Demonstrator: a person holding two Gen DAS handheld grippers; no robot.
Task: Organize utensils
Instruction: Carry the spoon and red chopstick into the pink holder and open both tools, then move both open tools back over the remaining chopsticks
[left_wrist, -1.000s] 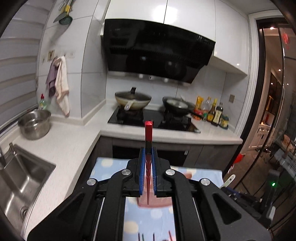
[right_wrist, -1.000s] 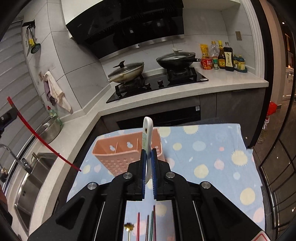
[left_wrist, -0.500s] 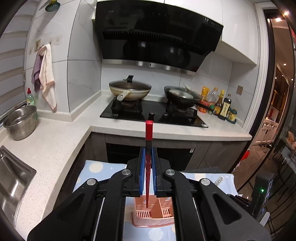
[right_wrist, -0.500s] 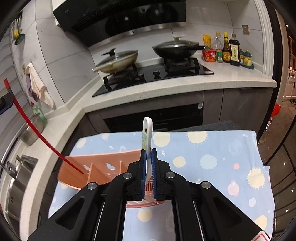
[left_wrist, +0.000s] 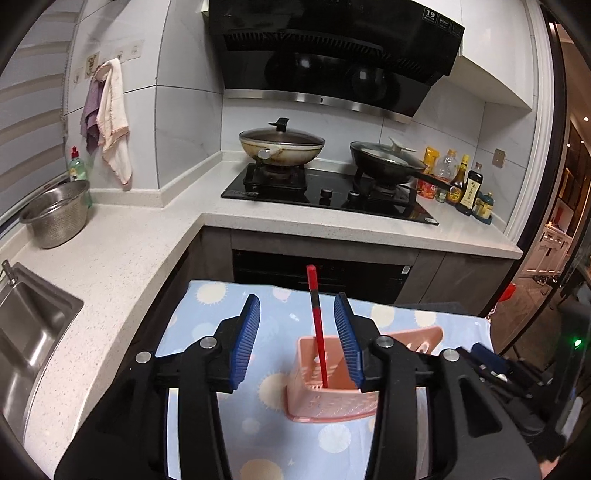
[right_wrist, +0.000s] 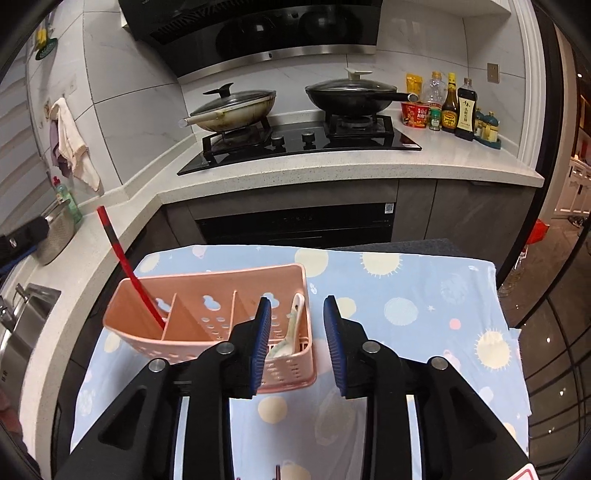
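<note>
A pink slotted utensil basket (right_wrist: 207, 277) (left_wrist: 332, 400) stands on the blue dotted cloth (right_wrist: 406, 280). A red chopstick (left_wrist: 317, 325) (right_wrist: 127, 266) leans in its left end compartment. It rises between the fingers of my left gripper (left_wrist: 296, 306), whose jaws are opening, and neither pad touches it. A white spoon (right_wrist: 293, 321) lies in the basket's right end compartment. My right gripper (right_wrist: 297, 301) hangs just above it. Its jaws are opening too, and nothing is pressed between the pads. The left gripper's body (right_wrist: 22, 236) shows at the left edge of the right wrist view.
Behind the table runs a white counter (left_wrist: 122, 251) with a black hob (left_wrist: 325, 192), two lidded pans (left_wrist: 280, 142) and sauce bottles (left_wrist: 465, 184). A steel colander (left_wrist: 55, 214) and a sink (left_wrist: 26, 332) are at the left. Thin utensil ends (right_wrist: 277, 472) peek out at the bottom edge.
Both grippers came down over the basket and opened from shut. The left let go of the red chopstick and the right let go of the white spoon, both now in the basket.
</note>
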